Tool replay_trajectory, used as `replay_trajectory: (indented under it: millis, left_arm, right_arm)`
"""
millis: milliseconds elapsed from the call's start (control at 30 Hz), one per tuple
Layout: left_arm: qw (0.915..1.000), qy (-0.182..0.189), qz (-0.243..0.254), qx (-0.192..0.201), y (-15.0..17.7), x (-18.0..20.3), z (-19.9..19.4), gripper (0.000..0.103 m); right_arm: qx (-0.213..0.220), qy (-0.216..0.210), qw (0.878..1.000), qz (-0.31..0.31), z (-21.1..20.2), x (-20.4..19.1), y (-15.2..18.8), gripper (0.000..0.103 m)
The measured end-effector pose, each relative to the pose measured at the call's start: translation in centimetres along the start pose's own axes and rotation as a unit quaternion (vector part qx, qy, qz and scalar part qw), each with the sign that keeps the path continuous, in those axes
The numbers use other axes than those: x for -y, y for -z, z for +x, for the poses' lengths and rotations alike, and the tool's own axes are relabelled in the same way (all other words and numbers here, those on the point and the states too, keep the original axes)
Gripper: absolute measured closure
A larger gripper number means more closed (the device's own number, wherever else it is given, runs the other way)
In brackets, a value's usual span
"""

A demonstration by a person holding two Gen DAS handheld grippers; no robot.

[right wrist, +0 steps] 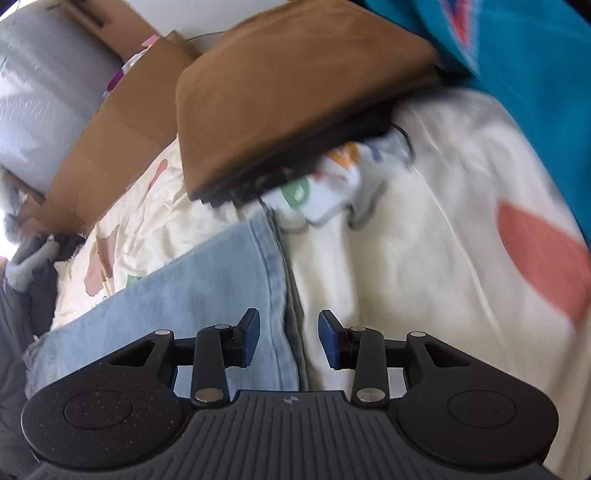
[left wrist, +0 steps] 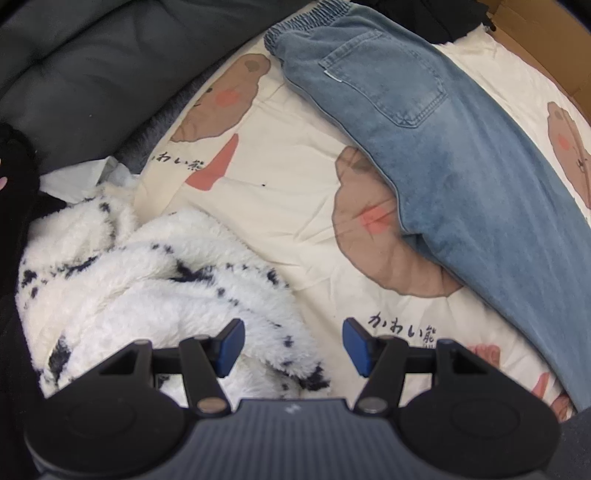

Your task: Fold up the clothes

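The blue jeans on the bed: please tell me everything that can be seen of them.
The blue jeans look like soft washed denim, with an elastic gathered waistband and a stitched back pocket. They lie flat and lengthwise, apparently folded leg upon leg, on the cream bear-print bedcover. In the right wrist view the paler leg end, with its stitched hem, lies under the open right gripper. Neither gripper holds them; the left gripper is open beside them.

Blues, creams and browns lie across your bed.

You see faded blue denim jeans (left wrist: 436, 147) on a cream bedsheet printed with brown bears, pink cheeks and coral shapes (left wrist: 258, 192); beside them a white fluffy fleece flecked with navy (left wrist: 147, 280). Your right view shows a folded brown cloth (right wrist: 295, 92), a teal garment (right wrist: 535, 74), tan cardboard (right wrist: 122, 140), and blue-padded black claws.
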State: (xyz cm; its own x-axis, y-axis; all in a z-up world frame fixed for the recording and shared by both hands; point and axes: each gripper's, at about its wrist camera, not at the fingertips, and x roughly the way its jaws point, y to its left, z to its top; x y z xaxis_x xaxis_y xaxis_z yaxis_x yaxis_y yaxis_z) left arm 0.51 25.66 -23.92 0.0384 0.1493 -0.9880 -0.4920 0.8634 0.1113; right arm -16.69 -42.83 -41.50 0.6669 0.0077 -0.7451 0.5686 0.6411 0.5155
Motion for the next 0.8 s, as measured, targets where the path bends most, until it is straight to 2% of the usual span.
replay_trajectory:
  millis: [233, 467, 533, 567, 600, 700, 800]
  left_arm:
    - [1.0, 0.0, -0.006, 0.001, -0.2, -0.3, 0.9, 0.041]
    - [0.9998, -0.002, -0.017, -0.008, 0.3, -0.9, 2.2, 0.041]
    - [0.9998, -0.004, -0.018, -0.012, 0.5, -1.0, 2.6, 0.041]
    - [0.9997, -0.004, -0.018, -0.014, 0.6, -1.0, 2.8, 0.041]
    - [0.9997, -0.004, -0.018, -0.016, 0.7, -1.0, 3.0, 0.041]
    - [0.9997, -0.004, -0.017, -0.017, 0.8, -1.0, 3.4, 0.041]
    - [0.9997, -0.004, -0.019, -0.013, 0.4, -0.8, 3.4, 0.041]
  right_arm:
    - [-0.008, 0.019, 0.998, -0.061, 3.7, -2.3, -3.5, 0.064]
    - [-0.012, 0.045, 0.993, -0.112, 6.3, -3.3, -5.6, 0.065]
    - [-0.008, 0.046, 0.99, -0.134, 6.4, -3.8, -5.9, 0.072]
    - [-0.009, 0.043, 0.989, -0.144, 6.5, -4.1, -6.1, 0.082]
    - [-0.009, 0.04, 0.987, -0.154, 6.6, -4.4, -6.2, 0.085]
    - [-0.006, 0.047, 0.981, -0.188, 6.5, -5.2, -6.4, 0.09]
    - [0.008, 0.039, 0.981, -0.188, 5.8, -5.4, -6.9, 0.092]
